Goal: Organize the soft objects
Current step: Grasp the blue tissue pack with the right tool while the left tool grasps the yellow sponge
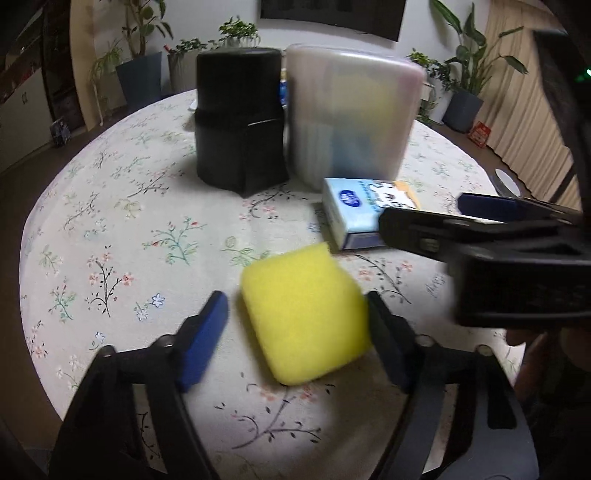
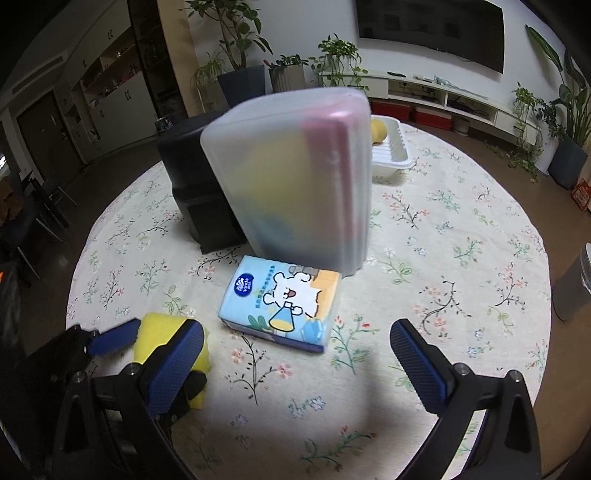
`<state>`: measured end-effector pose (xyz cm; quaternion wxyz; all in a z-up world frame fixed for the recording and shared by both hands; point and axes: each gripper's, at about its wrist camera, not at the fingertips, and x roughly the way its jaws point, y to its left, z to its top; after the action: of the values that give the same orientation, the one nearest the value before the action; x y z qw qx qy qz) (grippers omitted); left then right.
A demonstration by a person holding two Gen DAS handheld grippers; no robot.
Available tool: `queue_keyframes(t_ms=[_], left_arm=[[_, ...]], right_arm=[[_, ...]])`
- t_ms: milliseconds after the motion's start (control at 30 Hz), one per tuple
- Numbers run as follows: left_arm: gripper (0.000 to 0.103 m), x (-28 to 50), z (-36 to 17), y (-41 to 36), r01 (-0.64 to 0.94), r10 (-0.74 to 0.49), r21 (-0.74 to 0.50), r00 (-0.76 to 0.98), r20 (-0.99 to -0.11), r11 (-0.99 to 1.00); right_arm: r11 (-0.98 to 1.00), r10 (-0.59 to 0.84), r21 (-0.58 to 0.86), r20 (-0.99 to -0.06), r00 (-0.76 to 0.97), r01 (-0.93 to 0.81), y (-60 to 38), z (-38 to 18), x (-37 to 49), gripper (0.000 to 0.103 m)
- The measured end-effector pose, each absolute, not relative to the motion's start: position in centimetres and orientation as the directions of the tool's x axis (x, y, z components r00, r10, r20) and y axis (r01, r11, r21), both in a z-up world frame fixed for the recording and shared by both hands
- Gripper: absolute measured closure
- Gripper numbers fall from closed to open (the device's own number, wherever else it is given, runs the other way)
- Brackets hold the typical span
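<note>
Left wrist view: yellow sponge (image 1: 304,321), squarish, soft-edged, between the half-open, not yet gripping left hand-held gripper (image 1: 295,325).

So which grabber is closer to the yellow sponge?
Left. The left gripper has the yellow sponge right between its fingers, though one pad stands slightly off it. The right gripper is off to the side, open by the tissue pack.

A round table (image 2: 480,229) under a floral cloth stood in a dim room. Potted plants (image 2: 240,55) lined the white wall (image 2: 314,22), where a dark television (image 2: 432,29) hung above a low white shelf unit (image 2: 443,96) (red boxes beneath it). Beige curtains (image 1: 517,92) hung on one side, pale cupboards (image 2: 110,88) on the other.
</note>
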<state>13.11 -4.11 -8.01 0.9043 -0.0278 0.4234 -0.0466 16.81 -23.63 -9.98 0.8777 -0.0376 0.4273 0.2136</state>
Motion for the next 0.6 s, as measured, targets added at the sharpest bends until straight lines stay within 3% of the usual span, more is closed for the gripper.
queue_keyframes(t_ms=[500,600], left_arm=[[0.046,12.9,-8.1,-2.3,0.060,-0.198,-0.209,0.645,-0.738,0.976],[0.047,12.8,-8.1,-2.3,0.066,-0.203,-0.212,0.647,-0.735,0.975]], right_arm=[[0.930,0.249,0.052,-0.817,0.520,-0.364,-20.9,-12.7,18.2,0.001],[0.933,0.235,0.036,-0.814,0.531,-0.358,-21.2,-13.1,18.2,0.016]])
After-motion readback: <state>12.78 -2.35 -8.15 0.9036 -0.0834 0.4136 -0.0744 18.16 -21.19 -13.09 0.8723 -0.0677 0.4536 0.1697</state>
